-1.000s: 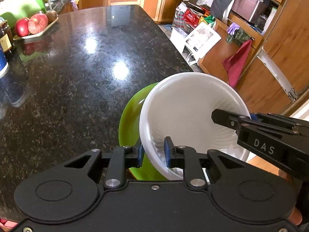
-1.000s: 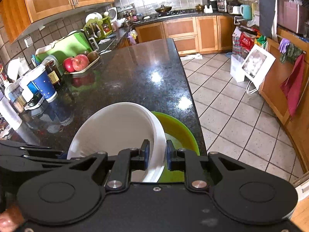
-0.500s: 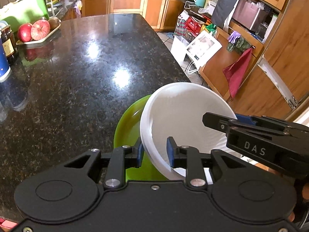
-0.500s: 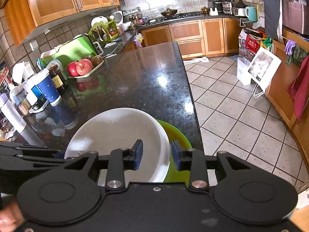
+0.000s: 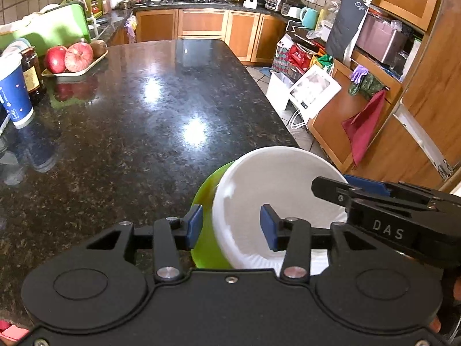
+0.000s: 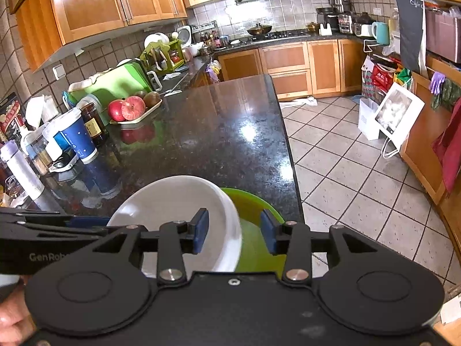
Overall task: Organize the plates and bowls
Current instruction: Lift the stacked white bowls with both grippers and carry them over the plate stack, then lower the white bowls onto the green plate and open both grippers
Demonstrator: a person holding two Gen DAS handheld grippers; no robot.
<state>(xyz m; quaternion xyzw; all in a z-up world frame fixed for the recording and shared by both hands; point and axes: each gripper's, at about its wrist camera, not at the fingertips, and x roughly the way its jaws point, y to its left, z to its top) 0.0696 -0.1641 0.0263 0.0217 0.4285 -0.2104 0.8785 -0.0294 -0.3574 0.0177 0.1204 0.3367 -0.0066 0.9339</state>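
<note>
White bowl (image 5: 276, 201) tilted inside green bowl (image 5: 206, 245), mouth toward counter (image 5: 129, 132)

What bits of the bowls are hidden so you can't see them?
- White bowl: its near rim, in the left wrist view, is behind the left gripper body.
- Green bowl: most of it, in the right wrist view, is covered by the white bowl and the right gripper.
- What the bowls' undersides rest on: hidden in both views.

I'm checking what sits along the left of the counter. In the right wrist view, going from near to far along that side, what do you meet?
White bottle → blue cup → dark jar → apples on their tray → green cutting board → dish rack.
</note>
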